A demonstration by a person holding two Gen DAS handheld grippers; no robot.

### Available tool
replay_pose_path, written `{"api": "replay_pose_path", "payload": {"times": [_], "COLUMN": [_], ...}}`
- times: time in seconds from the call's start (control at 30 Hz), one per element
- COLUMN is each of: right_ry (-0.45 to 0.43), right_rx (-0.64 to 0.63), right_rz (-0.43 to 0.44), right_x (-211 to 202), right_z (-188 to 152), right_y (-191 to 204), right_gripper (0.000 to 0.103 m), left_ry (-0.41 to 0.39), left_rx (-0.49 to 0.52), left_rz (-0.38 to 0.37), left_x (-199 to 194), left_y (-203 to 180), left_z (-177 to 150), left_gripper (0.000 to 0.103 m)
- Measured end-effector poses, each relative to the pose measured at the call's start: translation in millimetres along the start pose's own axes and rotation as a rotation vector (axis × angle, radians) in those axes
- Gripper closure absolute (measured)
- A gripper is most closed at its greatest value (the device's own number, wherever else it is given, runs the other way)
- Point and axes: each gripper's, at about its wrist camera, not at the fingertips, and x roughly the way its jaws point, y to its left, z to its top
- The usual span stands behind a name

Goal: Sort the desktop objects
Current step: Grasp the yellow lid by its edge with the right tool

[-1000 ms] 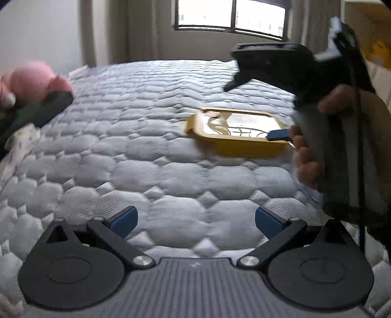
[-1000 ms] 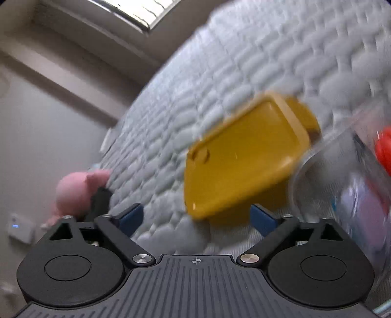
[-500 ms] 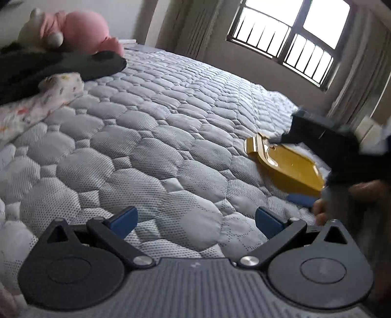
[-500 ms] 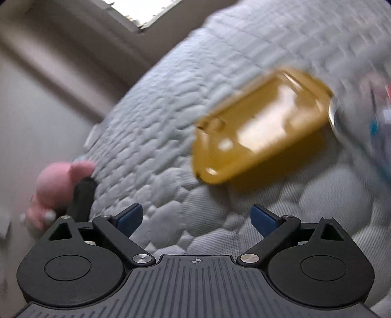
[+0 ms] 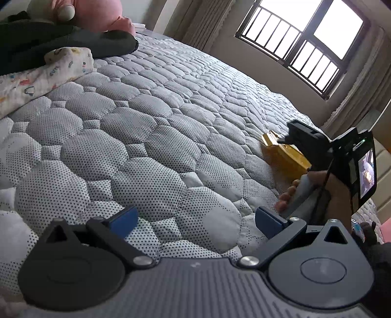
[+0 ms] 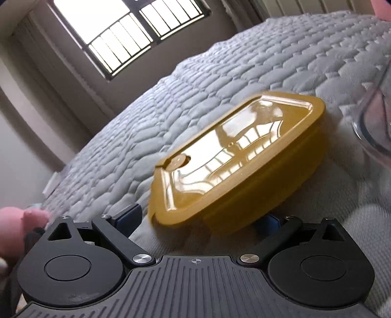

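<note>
A glossy yellow lid [image 6: 234, 156] lies on the grey quilted bed [image 6: 220, 68]. My right gripper [image 6: 200, 220] is open, low over the quilt, its blue fingers at either side of the lid's near edge; I cannot tell whether they touch it. A clear container [image 6: 374, 117] shows at the right edge. In the left wrist view my left gripper [image 5: 195, 221] is open and empty above the quilt [image 5: 146, 122]. The hand-held right gripper [image 5: 317, 149] hides most of the yellow lid [image 5: 286, 154] there.
A pink plush toy [image 5: 97, 12], dark clothing [image 5: 61, 44] and a printed white cloth [image 5: 41, 75] lie at the far left of the bed. A barred window [image 5: 305, 41] is behind. The plush also shows at left in the right wrist view [image 6: 14, 232].
My right gripper has dropped and closed in on the yellow lid, its fingers now at the lid's near edge. My left gripper has swung left and tilted, away from the lid.
</note>
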Motion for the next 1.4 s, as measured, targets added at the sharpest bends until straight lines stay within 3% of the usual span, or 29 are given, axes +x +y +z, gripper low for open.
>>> {"api": "replay_pose_path", "payload": {"times": [0.1, 0.17, 0.37, 0.53, 0.6, 0.73, 0.87, 1.0, 1.1, 1.17, 1.23, 1.33, 1.37, 1.4], "right_ry": [0.057, 0.101, 0.072, 0.144, 0.176, 0.156, 0.137, 0.09, 0.117, 0.126, 0.121, 0.051, 0.009, -0.034], "right_rx": [0.053, 0.065, -0.112, -0.222, -0.241, -0.276, -0.291, -0.302, -0.245, -0.196, -0.138, -0.117, -0.13, -0.148], "right_rz": [0.018, 0.056, 0.178, 0.285, 0.324, 0.385, 0.403, 0.402, 0.421, 0.428, 0.423, 0.357, 0.344, 0.331], "right_x": [5, 2, -46, -99, -118, -157, -183, -201, -206, -207, -202, -190, -188, -188], "right_z": [16, 31, 67, 75, 74, 82, 114, 148, 164, 171, 175, 180, 183, 185], "right_y": [-4, -7, 3, -6, -20, -55, -92, -140, -184, -212, -238, -266, -271, -276], "right_gripper": [0.033, 0.058, 0.079, 0.081, 0.081, 0.081, 0.082, 0.082, 0.081, 0.078, 0.076, 0.076, 0.073, 0.063], "left_ry": [0.003, 0.005, 0.012, 0.047, 0.067, 0.121, 0.123, 0.156, 0.207, 0.208, 0.24, 0.248, 0.239, 0.232], "left_rx": [0.001, 0.001, 0.002, -0.029, -0.074, -0.18, -0.119, -0.08, -0.047, 0.013, 0.053, 0.099, 0.117, 0.138], "left_rz": [0.012, 0.02, 0.026, -0.022, -0.07, -0.196, -0.093, -0.102, -0.108, -0.032, -0.007, 0.073, 0.086, 0.099], "left_x": [1, 2, 3, 14, 18, 30, 35, 36, 47, 52, 57, 54, 51, 49], "left_y": [-4, -7, -23, -40, -46, -56, -86, -117, -141, -163, -181, -203, -207, -212], "left_z": [-1, -1, -3, -4, -4, -8, -20, -35, -51, -54, -49, -39, -37, -34], "left_gripper": [0.0, 0.0, 0.0, 0.0, 0.0, 0.0, 0.0, 0.0, 0.0, 0.0, 0.0, 0.0, 0.0, 0.0]}}
